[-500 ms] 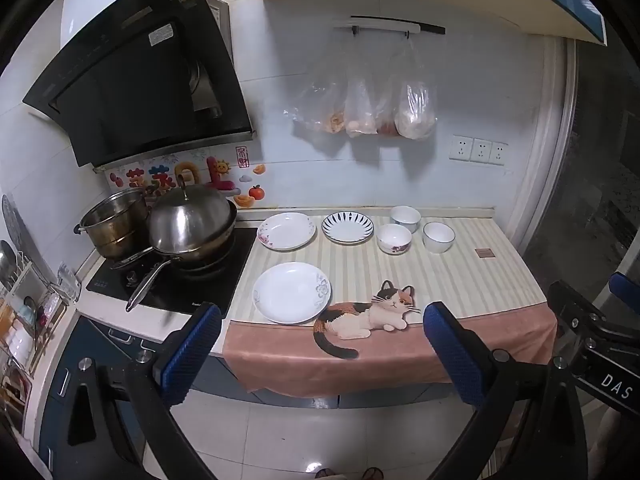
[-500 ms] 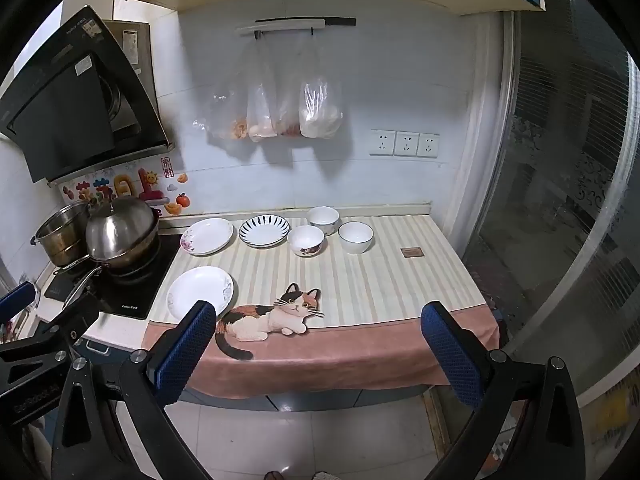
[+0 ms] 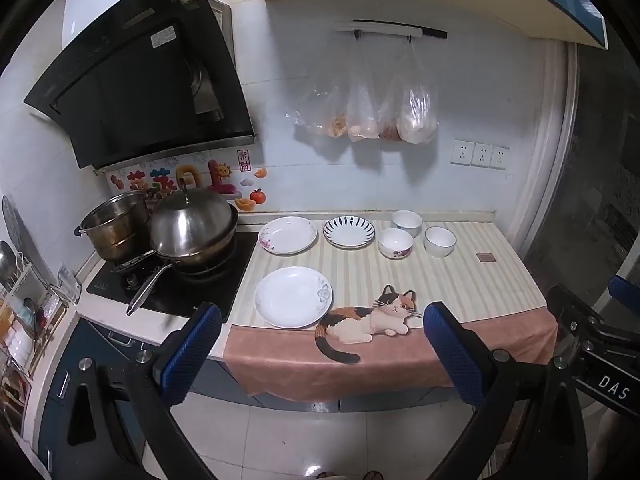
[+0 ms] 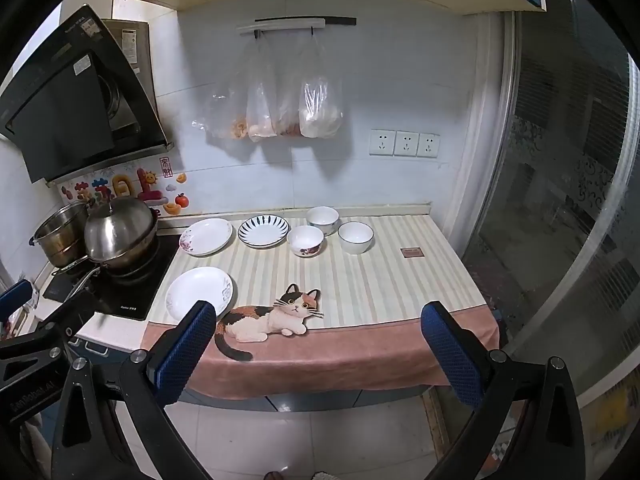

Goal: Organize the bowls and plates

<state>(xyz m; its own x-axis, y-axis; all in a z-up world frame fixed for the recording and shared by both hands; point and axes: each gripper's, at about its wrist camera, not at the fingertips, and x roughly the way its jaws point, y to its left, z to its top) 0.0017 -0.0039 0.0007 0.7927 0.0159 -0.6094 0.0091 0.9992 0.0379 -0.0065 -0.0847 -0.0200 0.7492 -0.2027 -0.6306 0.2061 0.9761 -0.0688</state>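
At the far left, a steel stockpot (image 3: 116,226) stood on the black cooktop (image 3: 208,284) with a lidded wok (image 3: 194,230) just beside it, the wok's long handle reaching toward the counter edge. Above them hung the dark range hood (image 3: 144,80).

To the right of the cooktop lay a striped cloth (image 3: 440,280) with a printed calico cat (image 3: 372,320) near its pink front border. Nearest the front, just left of the cat, sat a white plate with a grey flower (image 3: 293,297). Behind it, toward the wall, was a white plate with pink flowers (image 3: 287,235), and next along a blue-lined plate (image 3: 349,232) (the two close together, whether touching I could not tell). Further right came three bowls: a flowered bowl (image 3: 395,243) in front, a white bowl at the back (image 3: 406,223) close behind it, and a plain white bowl (image 3: 439,241) standing a little apart. None was stacked.

On the wall above hung clear plastic bags (image 3: 368,108) from a rail, with three sockets (image 3: 480,156) to their right.

The left gripper (image 3: 320,360) was held short of the counter, jaws wide apart and empty. The right gripper (image 4: 320,356) hung beside it in the same way, spread wide with nothing between its blue pads (image 4: 450,354).
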